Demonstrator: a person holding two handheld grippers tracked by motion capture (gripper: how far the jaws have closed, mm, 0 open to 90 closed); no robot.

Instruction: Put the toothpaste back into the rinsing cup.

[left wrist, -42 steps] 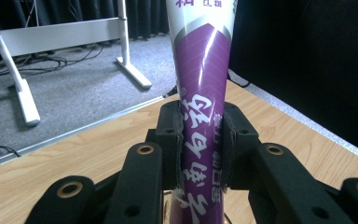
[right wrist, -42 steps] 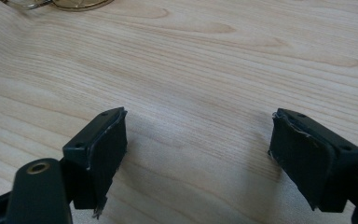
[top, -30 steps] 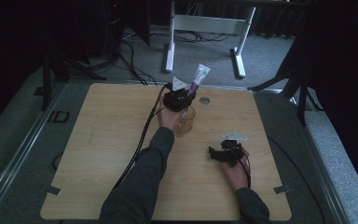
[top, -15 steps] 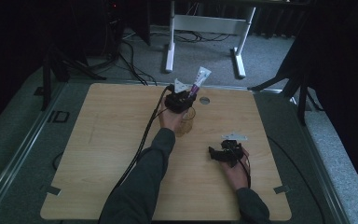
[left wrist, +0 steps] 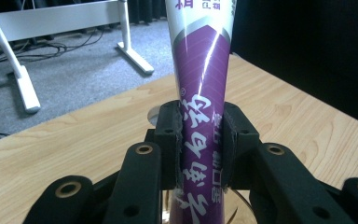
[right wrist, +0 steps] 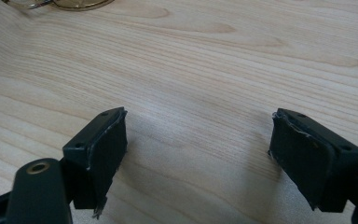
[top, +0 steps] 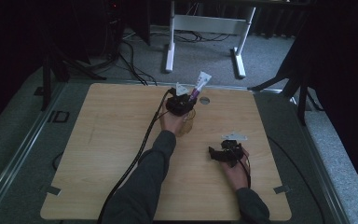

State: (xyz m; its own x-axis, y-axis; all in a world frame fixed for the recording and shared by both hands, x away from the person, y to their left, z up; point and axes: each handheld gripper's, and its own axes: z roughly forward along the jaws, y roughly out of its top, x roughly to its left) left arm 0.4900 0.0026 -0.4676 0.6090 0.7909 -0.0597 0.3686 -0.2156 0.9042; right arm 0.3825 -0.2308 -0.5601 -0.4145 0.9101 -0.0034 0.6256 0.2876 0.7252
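Toothpaste tube (left wrist: 200,116), purple and white, stood tilted in our left gripper (left wrist: 200,140), both pads clamped on its lower body, right above a clear glass cup (top: 186,123) near the table's (top: 98,154) far edge. Our right gripper (right wrist: 198,140) lay low on the wood, jaws wide apart, holding nothing.

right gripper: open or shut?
Open. In its own view the right gripper has its jaws spread wide, bare wooden table between the pads, nothing held.
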